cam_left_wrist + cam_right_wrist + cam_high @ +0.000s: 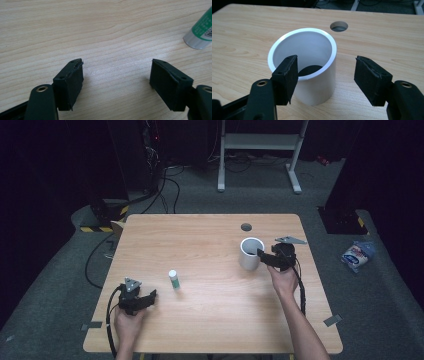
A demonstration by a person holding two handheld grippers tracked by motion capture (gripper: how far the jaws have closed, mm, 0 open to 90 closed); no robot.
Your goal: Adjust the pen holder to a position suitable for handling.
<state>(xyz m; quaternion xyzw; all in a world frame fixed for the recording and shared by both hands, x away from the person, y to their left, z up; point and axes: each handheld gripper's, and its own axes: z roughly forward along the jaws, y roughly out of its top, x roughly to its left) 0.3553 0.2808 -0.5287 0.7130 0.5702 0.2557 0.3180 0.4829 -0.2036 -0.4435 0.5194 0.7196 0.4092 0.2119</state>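
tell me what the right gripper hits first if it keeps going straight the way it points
Most likely the white cup: the right gripper points at it, open, one jaw by the near rim. Depth is unclear.

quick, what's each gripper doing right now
Left hand-held gripper: open, empty, over bare table.
Right hand-held gripper: open, holding nothing, one jaw over the cup rim.

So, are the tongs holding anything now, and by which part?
Nothing is held. The right tongs stand open at the white cup, pads not pressing; the left tongs are open over bare table.
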